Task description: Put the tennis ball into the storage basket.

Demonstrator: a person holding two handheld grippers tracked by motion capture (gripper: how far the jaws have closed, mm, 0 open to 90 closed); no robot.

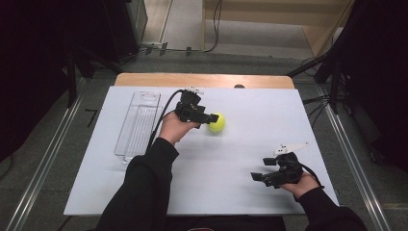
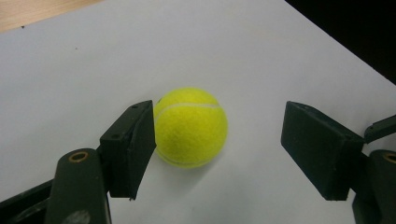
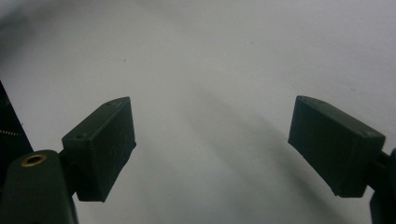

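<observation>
A yellow-green tennis ball [image 1: 216, 122] rests on the white table top [image 1: 250, 110], right of the middle at the back. My left gripper [image 1: 211, 120] reaches it from the left, held level. In the left gripper view the ball [image 2: 190, 127] sits between the two black jaws. The left pad [image 2: 133, 147] is against the ball or very close to it, and the right pad [image 2: 317, 149] stands well clear, so the left gripper [image 2: 217, 149] is open. My right gripper [image 1: 261, 169] rests at the front right, open [image 3: 212, 144] over bare white surface with nothing between its jaws.
A long clear plastic tray [image 1: 139, 122] lies lengthwise at the table's left, beside my left forearm. A strip of wooden table edge [image 1: 202, 79] shows behind the white sheet. Dark stands and cables surround the table on the floor.
</observation>
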